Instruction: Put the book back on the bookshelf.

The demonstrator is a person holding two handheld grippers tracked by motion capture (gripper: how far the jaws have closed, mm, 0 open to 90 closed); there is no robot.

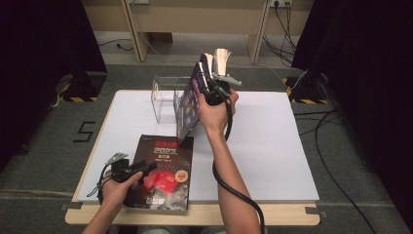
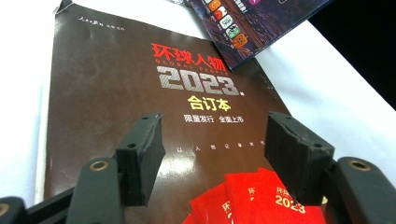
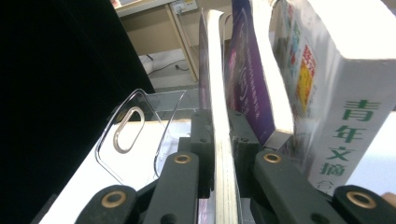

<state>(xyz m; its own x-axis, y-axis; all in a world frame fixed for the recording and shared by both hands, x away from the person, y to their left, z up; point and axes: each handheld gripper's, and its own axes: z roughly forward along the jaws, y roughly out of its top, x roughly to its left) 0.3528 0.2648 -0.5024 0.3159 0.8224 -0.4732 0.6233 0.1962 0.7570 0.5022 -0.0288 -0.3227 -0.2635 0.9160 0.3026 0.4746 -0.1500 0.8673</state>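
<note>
My right gripper is shut on a thin purple-covered book, held upright and tilted over the table's back middle. Its lower corner reaches down near the dark magazine. In the right gripper view the jaws pinch this book's page edge. Right beside it are another purple book and a thick white book with green characters. A dark brown magazine with red print lies flat near the front left. My left gripper hovers over it, open, with nothing between its jaws.
A clear acrylic holder stands at the back left of the white table, just left of the raised book. The purple book's corner overhangs the magazine's far edge. Cables and dark curtains surround the table.
</note>
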